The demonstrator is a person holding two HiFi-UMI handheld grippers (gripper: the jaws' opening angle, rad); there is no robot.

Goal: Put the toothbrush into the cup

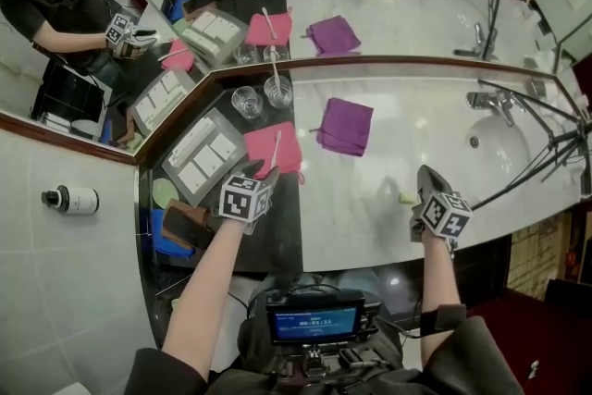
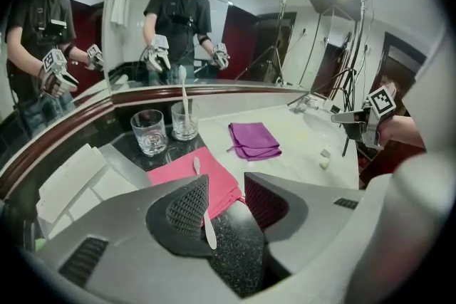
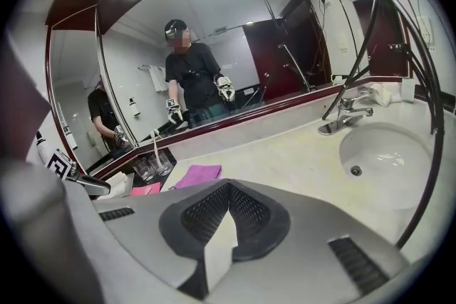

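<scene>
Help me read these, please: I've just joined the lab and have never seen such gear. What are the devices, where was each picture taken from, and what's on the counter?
A person holds hand-worked tongs in each hand; the marker cubes are part of them. One picture comes from a camera on the person's head, looking down; the other two from cameras riding on the tongs. The left tongs stand open at the near end of a white toothbrush lying on a pink cloth, gripping nothing. The right tongs are shut and empty above the counter. Behind stand an empty glass and a second glass with another toothbrush in it, beside a purple cloth and a sink.
</scene>
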